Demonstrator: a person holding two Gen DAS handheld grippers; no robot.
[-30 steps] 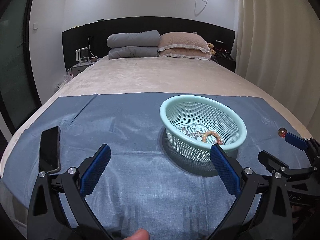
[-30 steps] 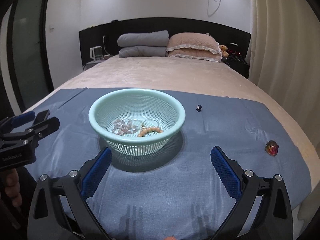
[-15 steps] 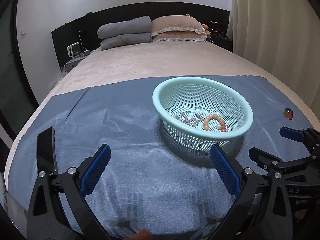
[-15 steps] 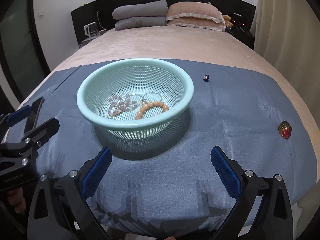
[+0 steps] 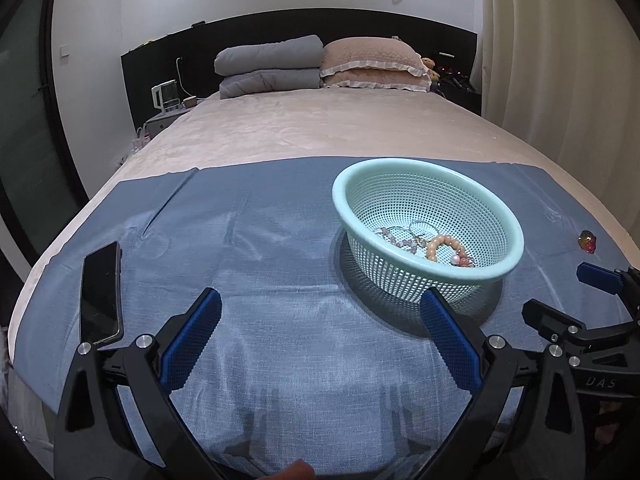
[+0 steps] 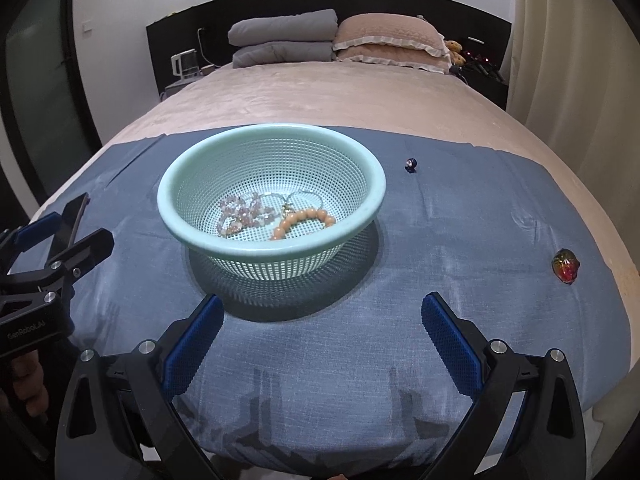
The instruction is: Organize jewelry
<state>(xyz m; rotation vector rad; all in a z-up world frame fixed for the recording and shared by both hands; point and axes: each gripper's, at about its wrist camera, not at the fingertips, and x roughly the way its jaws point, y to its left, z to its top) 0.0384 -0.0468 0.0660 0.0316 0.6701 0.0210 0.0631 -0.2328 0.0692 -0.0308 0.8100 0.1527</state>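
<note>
On the blue cloth (image 6: 460, 232) two pieces lie loose, the red gem (image 6: 565, 266) near our right edge and the small dark bead (image 6: 410, 164) just beyond the mint basket (image 6: 372, 196) that holds the bracelets (image 6: 276, 214). Our left gripper (image 5: 320, 336) and right gripper (image 6: 322, 332) both hang spread and empty, so we should bring the right one low over the gem, straddle it squarely and close gently, since so small and glossy a thing may skid or snag cloth
</note>
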